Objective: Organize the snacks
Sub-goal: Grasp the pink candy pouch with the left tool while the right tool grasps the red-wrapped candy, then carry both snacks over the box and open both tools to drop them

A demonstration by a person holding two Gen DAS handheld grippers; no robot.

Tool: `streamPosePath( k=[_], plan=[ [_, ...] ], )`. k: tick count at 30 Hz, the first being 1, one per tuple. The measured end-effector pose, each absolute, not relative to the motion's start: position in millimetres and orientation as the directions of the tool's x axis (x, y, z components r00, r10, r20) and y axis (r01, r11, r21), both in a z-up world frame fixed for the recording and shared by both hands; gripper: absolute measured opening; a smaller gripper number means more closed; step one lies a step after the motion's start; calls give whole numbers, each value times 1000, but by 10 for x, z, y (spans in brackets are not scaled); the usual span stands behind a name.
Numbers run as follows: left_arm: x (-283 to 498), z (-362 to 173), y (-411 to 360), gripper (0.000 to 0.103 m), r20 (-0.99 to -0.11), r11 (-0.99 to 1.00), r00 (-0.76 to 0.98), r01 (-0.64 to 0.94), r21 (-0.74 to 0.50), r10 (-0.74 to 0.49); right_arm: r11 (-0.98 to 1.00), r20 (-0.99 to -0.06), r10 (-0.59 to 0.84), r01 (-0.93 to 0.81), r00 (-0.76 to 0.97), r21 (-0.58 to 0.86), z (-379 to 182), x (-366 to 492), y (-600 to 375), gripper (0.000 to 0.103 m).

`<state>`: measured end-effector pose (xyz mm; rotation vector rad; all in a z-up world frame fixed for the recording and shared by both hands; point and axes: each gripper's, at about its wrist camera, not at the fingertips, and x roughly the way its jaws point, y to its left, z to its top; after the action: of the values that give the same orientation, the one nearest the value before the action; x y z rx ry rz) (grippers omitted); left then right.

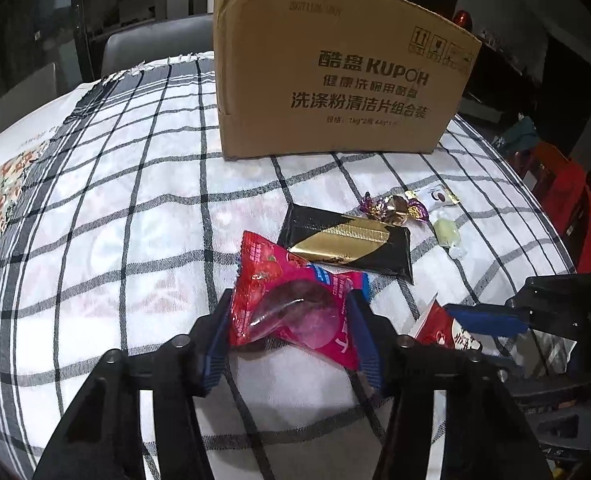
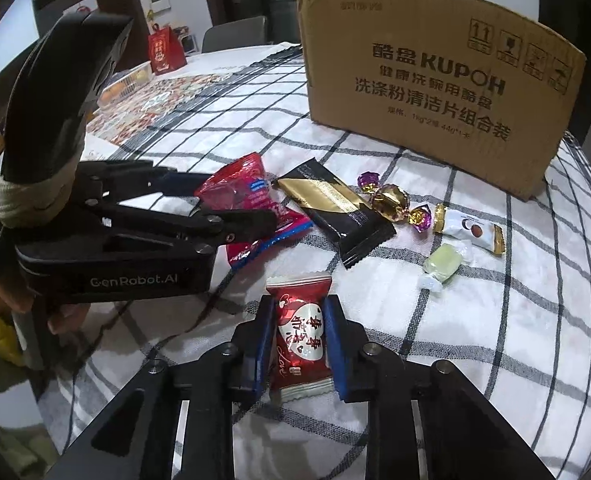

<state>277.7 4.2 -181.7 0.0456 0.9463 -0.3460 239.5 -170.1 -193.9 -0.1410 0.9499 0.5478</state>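
My left gripper [image 1: 291, 320] is shut on a red-pink snack packet [image 1: 295, 300] on the checked cloth; it also shows in the right wrist view [image 2: 247, 196]. My right gripper [image 2: 301, 336] is shut on a dark red candy with a white heart label [image 2: 301, 332], seen partly in the left wrist view [image 1: 439, 324]. A black-and-gold bar [image 1: 347, 240] lies just beyond, with a gold-purple twist candy [image 1: 391, 208], a white candy [image 2: 469, 230] and a pale green candy [image 2: 443, 262] to its right. A brown cardboard box [image 1: 335, 72] stands at the back.
The table carries a black-and-white checked cloth [image 1: 135, 200]. A red gift box [image 2: 163, 50] and a clear tray [image 2: 123, 84] stand at the far left. Grey chairs [image 1: 151, 44] are behind the table. Red items [image 1: 567, 200] sit off the right edge.
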Motion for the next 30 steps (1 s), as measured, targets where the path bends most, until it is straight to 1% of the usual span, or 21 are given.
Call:
streamPosePath(
  k=[2,4,13,20,30],
  plan=[
    [2757,-1812,41,44,-800,946,537,307,-109,-266,862,-800,383,-489,462,130,-1931,2395,-1728,26],
    [2741,-1795,44,42,-800,948,540,301,-108,-263,870,-796,384,-471,468,143,-1912,2400,-1757,26],
    [2612,-1565,27,42,-772,949,579,301,-97,-262,884,-759,398,-436,515,168,-1710,2392,-1822,25],
    [2500,-1260,45,42,-727,947,627,304,-104,-281,890,-718,410,-419,562,180,-1482,2350,-1891,25],
    [2438,-815,29,42,-650,946,698,306,-108,-300,902,-633,415,-388,654,190,-1046,2324,-2038,25]
  ],
)
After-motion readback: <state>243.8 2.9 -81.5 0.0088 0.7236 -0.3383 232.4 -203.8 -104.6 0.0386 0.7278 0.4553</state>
